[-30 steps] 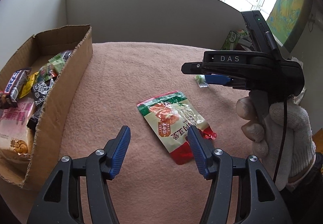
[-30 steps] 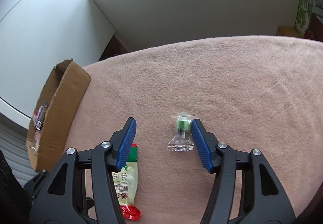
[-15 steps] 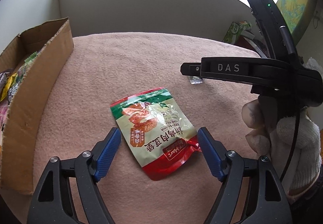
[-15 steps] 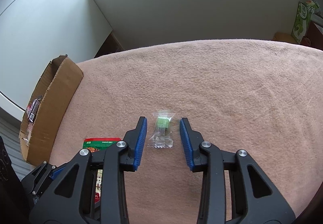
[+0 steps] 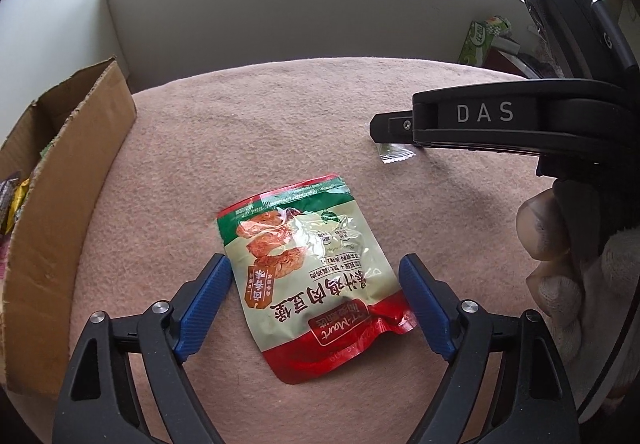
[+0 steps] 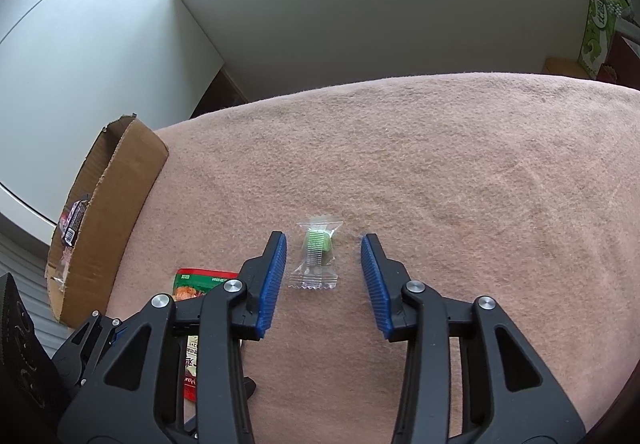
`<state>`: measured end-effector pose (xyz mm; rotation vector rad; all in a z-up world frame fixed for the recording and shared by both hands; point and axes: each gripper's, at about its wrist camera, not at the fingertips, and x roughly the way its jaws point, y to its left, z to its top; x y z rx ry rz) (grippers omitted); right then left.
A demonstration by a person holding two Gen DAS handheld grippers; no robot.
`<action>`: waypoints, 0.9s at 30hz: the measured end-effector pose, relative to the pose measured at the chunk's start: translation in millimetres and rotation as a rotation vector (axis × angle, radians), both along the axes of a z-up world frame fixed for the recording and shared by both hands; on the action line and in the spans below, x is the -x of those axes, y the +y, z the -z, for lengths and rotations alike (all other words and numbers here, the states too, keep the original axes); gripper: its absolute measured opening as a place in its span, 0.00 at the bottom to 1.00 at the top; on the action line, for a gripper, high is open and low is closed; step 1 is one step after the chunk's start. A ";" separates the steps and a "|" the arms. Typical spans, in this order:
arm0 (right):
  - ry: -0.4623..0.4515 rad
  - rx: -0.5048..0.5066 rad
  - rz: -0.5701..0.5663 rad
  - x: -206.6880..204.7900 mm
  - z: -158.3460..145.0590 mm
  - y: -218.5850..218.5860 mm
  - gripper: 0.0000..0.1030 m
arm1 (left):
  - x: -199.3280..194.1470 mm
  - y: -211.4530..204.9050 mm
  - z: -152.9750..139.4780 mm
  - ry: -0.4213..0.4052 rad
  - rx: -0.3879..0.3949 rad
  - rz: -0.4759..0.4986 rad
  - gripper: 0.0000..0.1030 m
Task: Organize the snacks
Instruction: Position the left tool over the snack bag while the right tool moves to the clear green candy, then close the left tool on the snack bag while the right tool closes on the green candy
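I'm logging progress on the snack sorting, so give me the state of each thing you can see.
red and green pouch: flat on blanket, unheld.
green candy: wrapped, on blanket, unheld.
cardboard box: open, snacks inside.
left gripper: opening, straddling pouch.
right gripper: opening, straddling candy.

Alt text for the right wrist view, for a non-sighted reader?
The right gripper, its jaws opening, straddles a clear-wrapped green candy lying untouched on a pink blanket. A cardboard box sits at left.
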<state>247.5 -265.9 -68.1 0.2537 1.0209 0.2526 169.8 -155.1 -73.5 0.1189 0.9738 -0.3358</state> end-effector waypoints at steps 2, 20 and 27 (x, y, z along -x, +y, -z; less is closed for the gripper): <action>-0.005 0.024 -0.003 0.1 -0.4 5.2 0.45 | -0.9 0.7 -0.3 -0.005 -0.003 0.003 0.82; -0.061 0.219 -0.046 5.1 -0.6 25.0 0.23 | 7.1 36.9 -3.3 -0.016 0.012 -0.012 0.62; -0.101 0.200 -0.036 14.4 -15.3 19.6 0.23 | 11.8 41.8 -12.3 -0.022 0.037 -0.038 0.59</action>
